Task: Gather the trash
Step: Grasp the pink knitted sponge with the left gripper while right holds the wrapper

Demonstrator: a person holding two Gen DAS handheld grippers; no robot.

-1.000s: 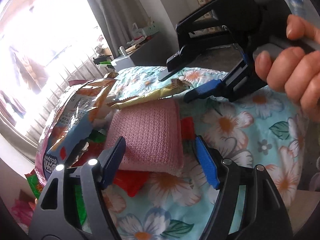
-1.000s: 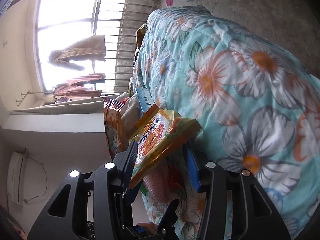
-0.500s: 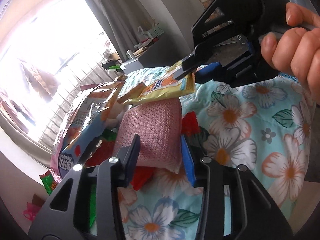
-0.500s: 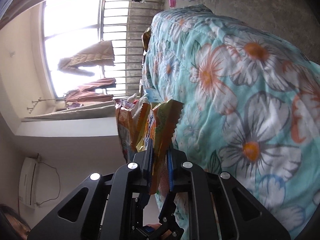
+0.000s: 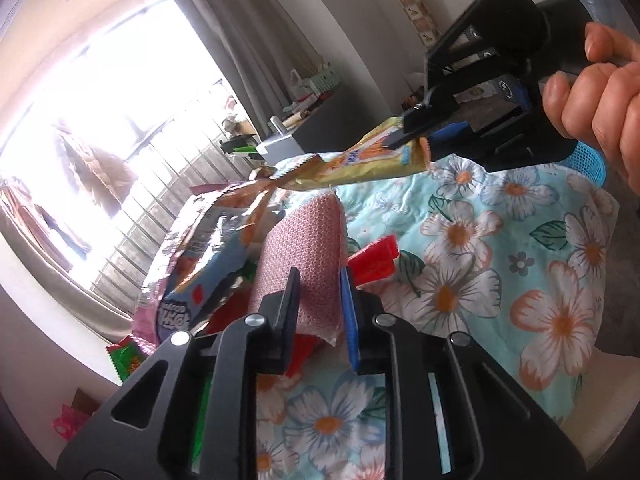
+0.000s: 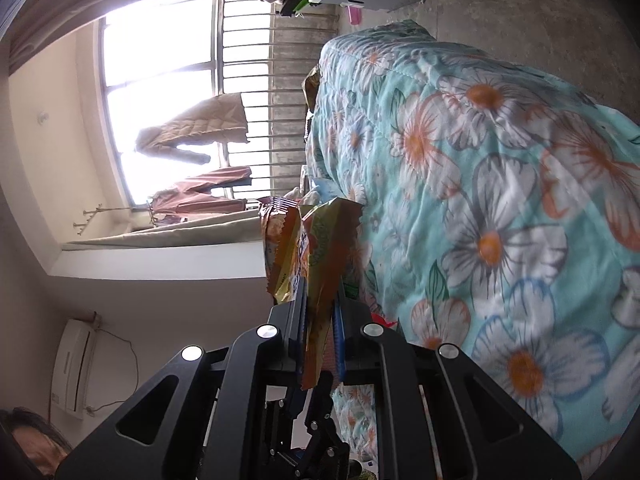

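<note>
My left gripper (image 5: 318, 280) is shut on a pink woven cloth (image 5: 304, 248) and tips it up off the floral quilt (image 5: 520, 248). My right gripper (image 6: 320, 312) is shut on a yellow-orange snack wrapper (image 6: 316, 248) and holds it above the quilt (image 6: 500, 160). In the left wrist view the right gripper (image 5: 416, 144) holds that wrapper (image 5: 360, 164) above the far end of the pink cloth. A big foil snack bag (image 5: 212, 248) lies left of the cloth. A red wrapper (image 5: 376, 260) lies to its right.
A green wrapper (image 5: 128, 360) lies at the quilt's left edge. A blue mesh basket (image 5: 588, 160) sits behind the right hand. A grey cabinet (image 5: 280, 148) stands beyond the bed by the barred window. More wrappers (image 6: 276, 224) show behind the held one.
My left gripper has closed on the pink cloth and tipped it upward. My right gripper has lifted the yellow-orange wrapper higher off the pile.
</note>
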